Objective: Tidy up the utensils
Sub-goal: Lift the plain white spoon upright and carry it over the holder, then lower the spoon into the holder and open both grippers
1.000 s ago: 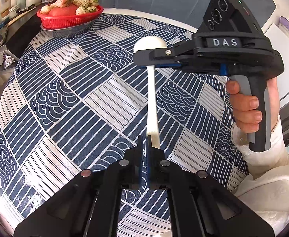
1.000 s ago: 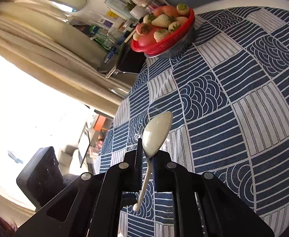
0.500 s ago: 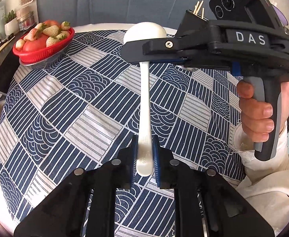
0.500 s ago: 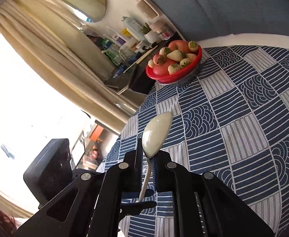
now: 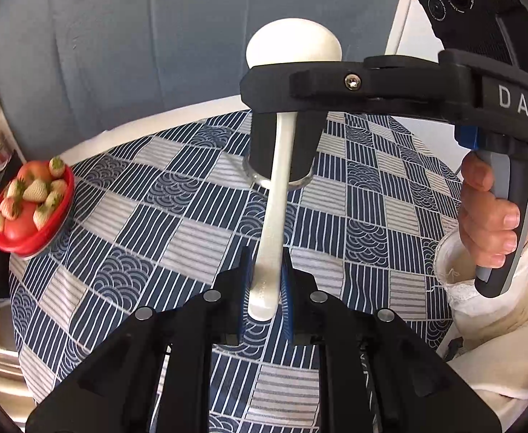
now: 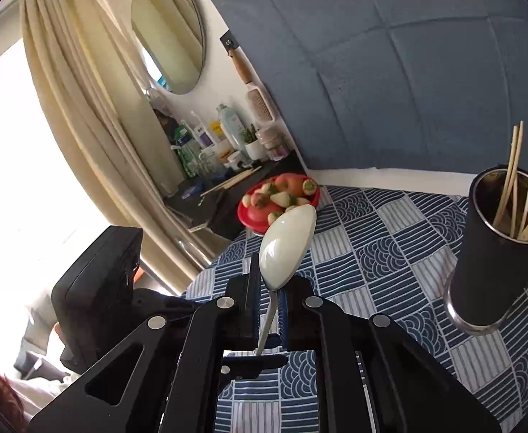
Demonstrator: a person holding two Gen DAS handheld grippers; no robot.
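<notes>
Spoon [image 6: 287, 245]: we hold it above the desk [image 6: 390, 259], left of the black cup [image 6: 495, 263], handle hanging down.
Right hand-held gripper [image 6: 268, 301]: clamped tight on the spoon's neck, nearer the cup.
Left hand-held gripper [image 5: 264, 281]: we see its jaws slack around the handle tip.
Next: we judge rightward, handle first.

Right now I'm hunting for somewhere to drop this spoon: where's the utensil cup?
In the right wrist view the dark utensil cup stands at the right on the patterned tablecloth, holding chopsticks, across from the red fruit basket.
</notes>
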